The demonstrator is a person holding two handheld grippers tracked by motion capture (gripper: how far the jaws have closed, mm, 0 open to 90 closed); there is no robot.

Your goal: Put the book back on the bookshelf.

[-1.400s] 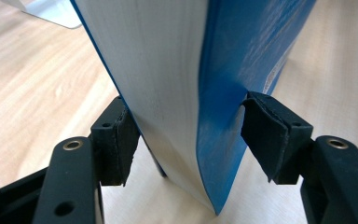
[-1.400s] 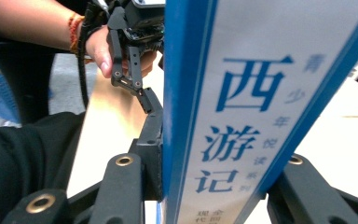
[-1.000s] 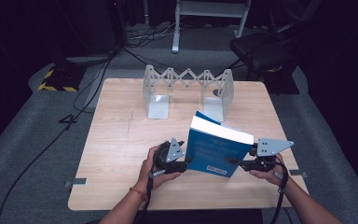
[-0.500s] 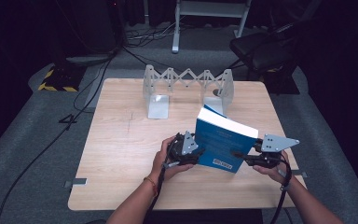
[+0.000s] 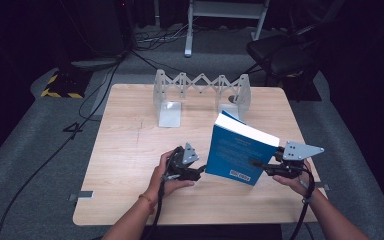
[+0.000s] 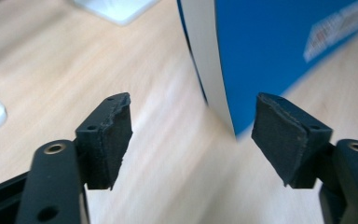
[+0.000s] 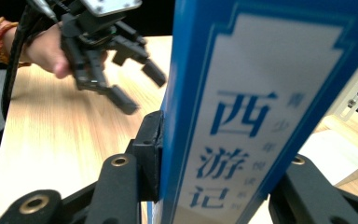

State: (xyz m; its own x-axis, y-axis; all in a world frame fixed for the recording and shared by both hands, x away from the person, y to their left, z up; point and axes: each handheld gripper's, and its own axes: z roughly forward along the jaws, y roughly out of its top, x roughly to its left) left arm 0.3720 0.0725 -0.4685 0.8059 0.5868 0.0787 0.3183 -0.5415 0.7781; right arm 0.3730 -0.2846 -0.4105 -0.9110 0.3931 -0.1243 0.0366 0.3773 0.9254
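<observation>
Two sets of fingers are working one blue book, and the balance between them is shifting right now. Starting at the left: my left gripper is sitting low over the surface, just beside the book's lower left corner, and its fingers have just been spreading. A second ago that hand was farther left, then half a second ago pressed in against the cover; now the pads are standing apart with bare wood between them, and in the left gripper view the book's white page edge and blue cover are rising just ahead of the gap, touched by neither pad. So I'm judging that the left side is letting go.

Moving right: the book is standing upright and a little tilted near the front of the surface, well clear of the white folding rack at the back.

On the right, my right gripper is clamping the spine, fingers pressing both covers, in much the same place as before. The whole weight looks to be mine on this side now, so any carry toward that rack would be one-handed.
</observation>
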